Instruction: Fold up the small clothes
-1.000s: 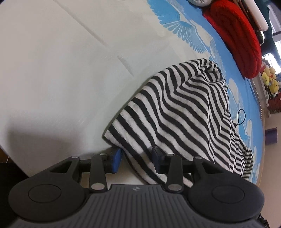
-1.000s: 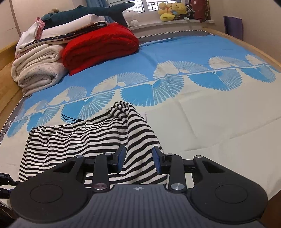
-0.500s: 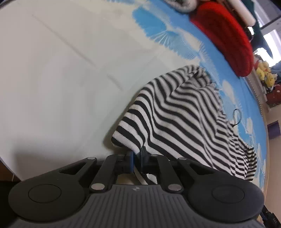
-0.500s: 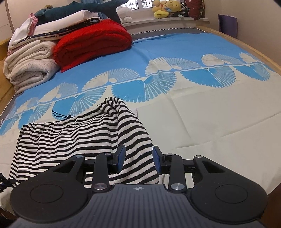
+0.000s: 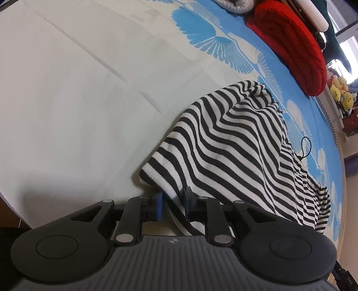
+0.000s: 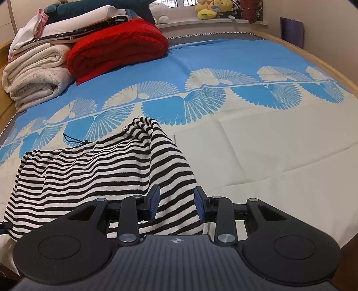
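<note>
Left gripper [image 5: 173, 204], clenched earlier, now released around striped garment [image 5: 235, 143]; right gripper [image 6: 176, 202] stays released.

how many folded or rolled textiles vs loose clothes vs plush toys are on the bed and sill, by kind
Striped garment, loose on the bed: 1
Red blanket, folded: 1
Cream blankets, rolled: 2
Flat folded bedding in the stack above: count unclear, at least 2
Plush toys: 3 clear, a teal shark, a white one and a yellow one
Total: at least 9
</note>
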`<control>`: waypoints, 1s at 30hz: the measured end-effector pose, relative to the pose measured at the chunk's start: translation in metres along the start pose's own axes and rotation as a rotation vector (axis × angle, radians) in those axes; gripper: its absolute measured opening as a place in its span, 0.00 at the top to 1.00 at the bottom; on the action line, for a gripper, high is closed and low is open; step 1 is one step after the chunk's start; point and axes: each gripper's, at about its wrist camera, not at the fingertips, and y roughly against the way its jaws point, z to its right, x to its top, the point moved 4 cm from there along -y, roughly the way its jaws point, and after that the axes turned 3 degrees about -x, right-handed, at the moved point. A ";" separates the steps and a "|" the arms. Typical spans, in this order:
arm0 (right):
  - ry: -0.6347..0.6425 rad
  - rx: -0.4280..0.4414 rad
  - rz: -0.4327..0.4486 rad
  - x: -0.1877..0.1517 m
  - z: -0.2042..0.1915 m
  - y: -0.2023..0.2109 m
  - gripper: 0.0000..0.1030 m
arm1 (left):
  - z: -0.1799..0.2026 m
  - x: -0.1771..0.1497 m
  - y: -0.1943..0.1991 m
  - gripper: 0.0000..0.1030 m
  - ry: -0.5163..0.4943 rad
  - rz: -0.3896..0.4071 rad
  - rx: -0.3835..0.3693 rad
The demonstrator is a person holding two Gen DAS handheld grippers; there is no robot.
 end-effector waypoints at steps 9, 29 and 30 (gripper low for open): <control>-0.003 -0.004 0.002 0.000 0.002 -0.001 0.66 | 0.007 -0.002 -0.010 0.85 -0.062 -0.006 0.030; -0.050 -0.017 0.057 0.033 0.021 -0.009 0.82 | 0.061 -0.007 0.049 0.97 -0.352 0.218 0.226; -0.041 -0.016 0.069 0.040 0.025 -0.010 0.83 | 0.079 -0.011 0.055 0.97 -0.403 0.245 0.225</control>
